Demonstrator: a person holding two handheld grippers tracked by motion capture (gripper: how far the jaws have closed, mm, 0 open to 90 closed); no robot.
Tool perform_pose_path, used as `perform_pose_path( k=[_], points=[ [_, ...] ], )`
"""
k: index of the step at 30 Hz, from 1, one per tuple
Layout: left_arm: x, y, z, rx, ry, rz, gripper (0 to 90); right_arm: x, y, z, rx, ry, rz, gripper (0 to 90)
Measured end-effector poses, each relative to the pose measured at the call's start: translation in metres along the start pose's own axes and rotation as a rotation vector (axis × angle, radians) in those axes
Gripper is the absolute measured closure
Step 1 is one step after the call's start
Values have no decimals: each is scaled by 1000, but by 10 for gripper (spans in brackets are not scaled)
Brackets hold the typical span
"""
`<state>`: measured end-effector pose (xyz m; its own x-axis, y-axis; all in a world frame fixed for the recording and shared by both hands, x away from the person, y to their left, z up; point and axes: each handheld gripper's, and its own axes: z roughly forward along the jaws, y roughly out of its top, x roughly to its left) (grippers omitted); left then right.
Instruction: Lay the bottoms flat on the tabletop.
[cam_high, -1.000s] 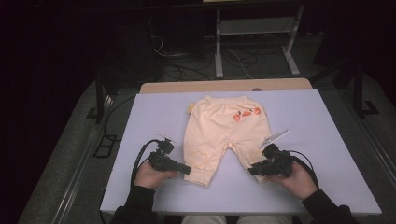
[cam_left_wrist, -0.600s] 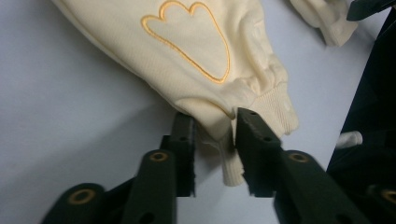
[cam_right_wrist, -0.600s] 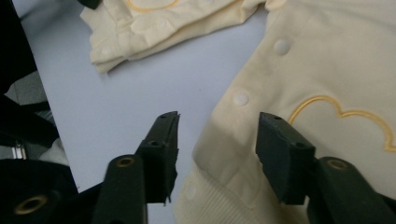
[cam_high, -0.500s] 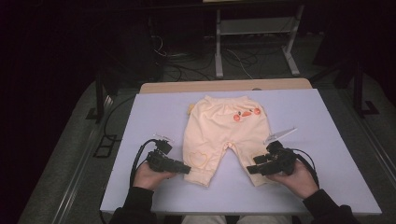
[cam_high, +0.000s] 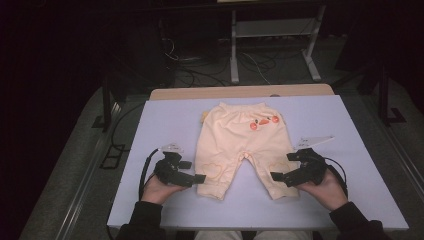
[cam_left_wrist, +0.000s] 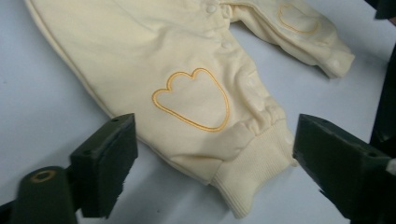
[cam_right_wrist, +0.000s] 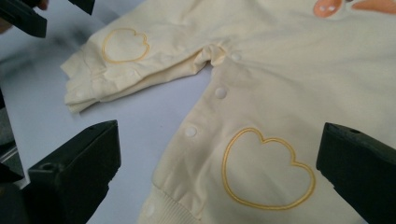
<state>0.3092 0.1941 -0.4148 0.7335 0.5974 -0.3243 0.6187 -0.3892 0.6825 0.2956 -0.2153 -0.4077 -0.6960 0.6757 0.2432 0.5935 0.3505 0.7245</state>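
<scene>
Cream baby trousers lie flat on the pale blue table, waistband away from the person; the left gripper and right gripper have just been opening, each now spread wide around a leg cuff, pads off the cloth.

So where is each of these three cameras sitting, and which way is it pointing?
High view: fixed above the person's side, looking forward and down on the table; forearms, left gripper and right gripper enter from the bottom.
Left gripper view: rides that gripper, looking along its open black jaws at one cuff of the yellow baby trousers.
Right gripper view: rides that gripper, jaws open, facing the other leg.
Shared: all show the trousers' stitched outline patches.
</scene>
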Motion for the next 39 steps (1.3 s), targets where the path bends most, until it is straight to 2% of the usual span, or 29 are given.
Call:
perform_pose_path(
  k=[4, 7, 12, 16, 22, 28, 34, 39],
  points=[
    [-2, -1, 0, -33, 25, 38, 21, -4, -3, -10, -29, -6, 3, 0],
    [-2, -2, -1, -64, 46, 57, 0, -6, -7, -14, -33, -10, 9, 0],
    [-4, -4, -14, -189, 78, 80, 0, -8, -15, -21, -43, -32, 21, 0],
    [-5, -8, -21, -240, 95, 76, 0, -9, -22, -26, -68, -50, 35, 0],
    [-3, -19, -22, -251, 112, 82, 0, -11, -35, -30, -93, -78, 51, 0],
    [-5, -29, -25, -294, 116, 104, 0, -13, -47, -32, -100, -101, 52, 0],
    [-5, -34, -24, -280, 144, 124, 0, -17, -56, -35, -106, -138, 45, 0],
    [-7, -36, -22, -265, 148, 145, 0, -23, -62, -40, -120, -169, 49, 0]
  ],
)
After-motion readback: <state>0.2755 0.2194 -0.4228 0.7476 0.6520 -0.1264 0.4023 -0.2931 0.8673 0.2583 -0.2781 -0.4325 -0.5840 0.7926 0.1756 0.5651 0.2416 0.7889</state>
